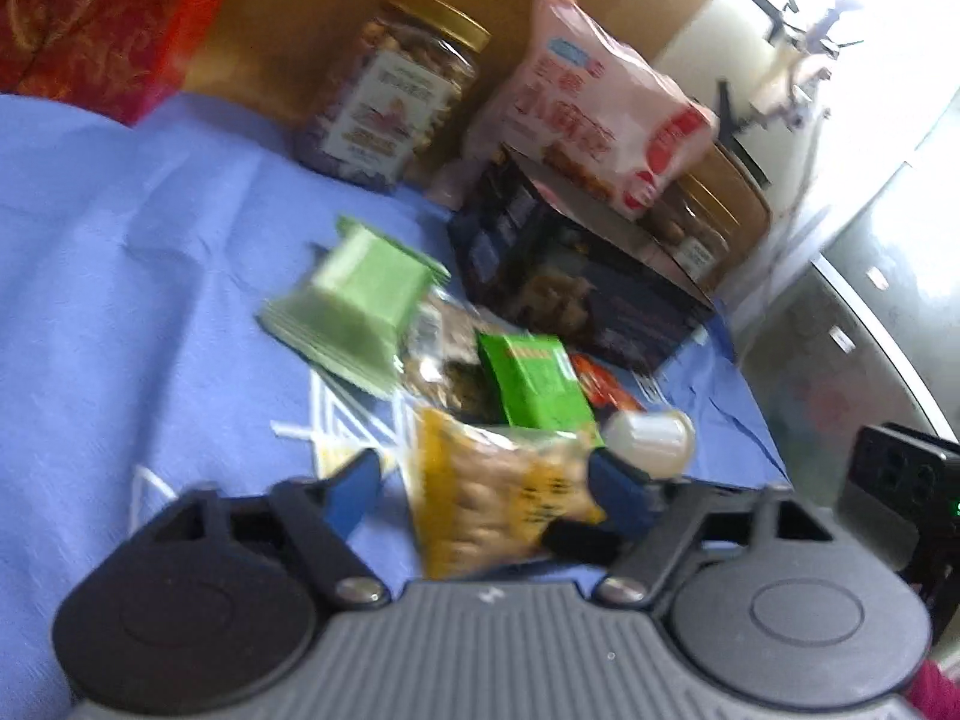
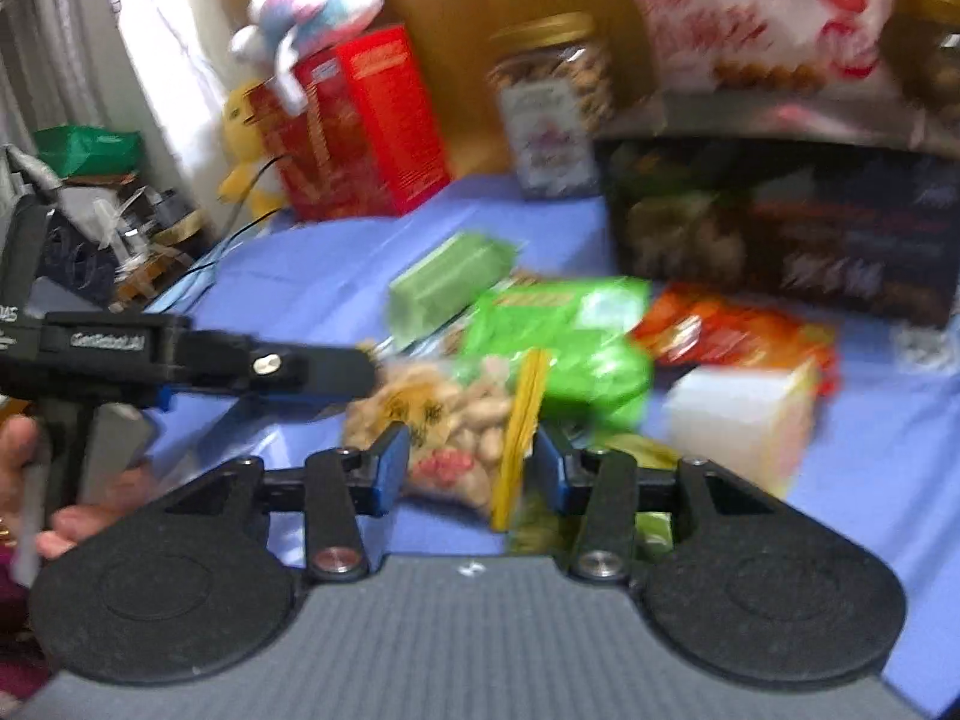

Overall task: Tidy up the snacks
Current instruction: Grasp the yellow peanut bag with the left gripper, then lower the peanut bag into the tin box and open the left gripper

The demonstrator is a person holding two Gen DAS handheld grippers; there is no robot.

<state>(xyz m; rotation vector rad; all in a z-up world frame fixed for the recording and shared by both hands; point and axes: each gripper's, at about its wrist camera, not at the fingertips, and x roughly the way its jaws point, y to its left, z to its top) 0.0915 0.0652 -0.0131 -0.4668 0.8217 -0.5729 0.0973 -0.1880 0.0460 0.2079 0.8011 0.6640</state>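
The peanut bag [image 2: 447, 420], clear with a yellow strip down one side, lies at the near edge of the snack pile on the blue-covered counter [image 1: 150, 240], and it is the piece I am going for. In my right wrist view it sits straight ahead of the right claw [image 2: 471, 468], whose blue pads stand apart with the bag's near end showing in the gap; I cannot see either pad pressing on the wrapper, so I read that claw as open and empty. The left claw [image 1: 486, 489] also frames the bag from its own side, jaws about half spread, and through the blur I cannot tell whether its pads are touching the film. In the right view the left tool reaches in level from the side, its tip at the bag's far end. Both claws are crowding one bag, so I would let one take it and hold the other back. I would bite on the packed body, not the loose film, which I expect to slip or crumple. Just behind lie a bright green packet [image 2: 564, 342], a pale green packet [image 1: 354, 306], an orange wrapper [image 2: 732, 324] and a white block [image 2: 738, 414]; lifting straight up should avoid dragging these. Further back stand a dark box [image 1: 576, 276] with a pink bag [image 1: 594, 114] on top, a nut jar [image 1: 390, 102] and a red box [image 2: 360, 120].
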